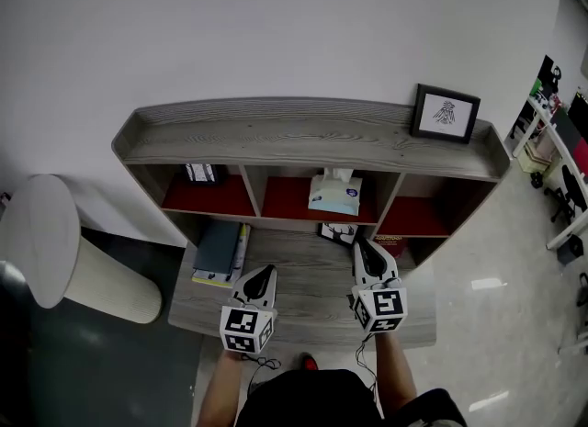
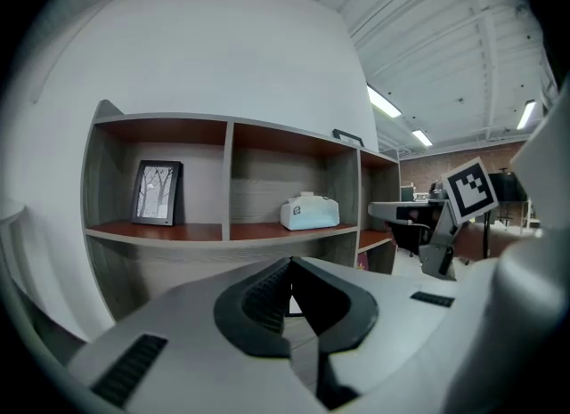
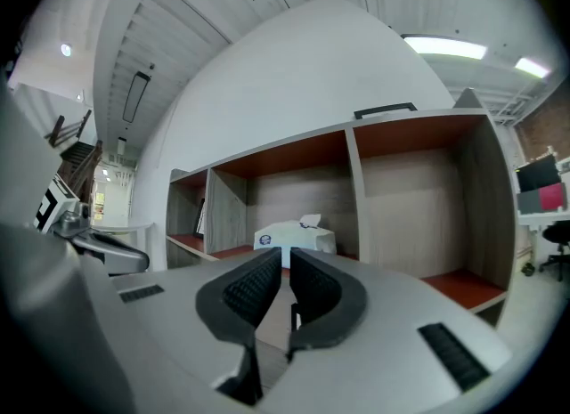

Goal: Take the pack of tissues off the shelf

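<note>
The pack of tissues (image 1: 334, 193) is pale blue and white with a tissue sticking up, and it sits in the middle compartment of the grey wooden shelf (image 1: 303, 136). It also shows in the left gripper view (image 2: 309, 212) and, straight ahead, in the right gripper view (image 3: 294, 237). Both grippers hover over the desk surface in front of the shelf, apart from the pack. My left gripper (image 1: 266, 272) (image 2: 289, 265) is shut and holds nothing. My right gripper (image 1: 360, 243) (image 3: 287, 256) is nearer the middle compartment, shut and empty as well.
A framed picture (image 1: 446, 114) stands on the shelf top at the right. Another small frame (image 2: 157, 192) is in the left compartment. Books (image 1: 219, 252) lie on the desk at the left, a black-and-white card (image 1: 337, 231) below the tissues. A white round column (image 1: 55, 246) stands left.
</note>
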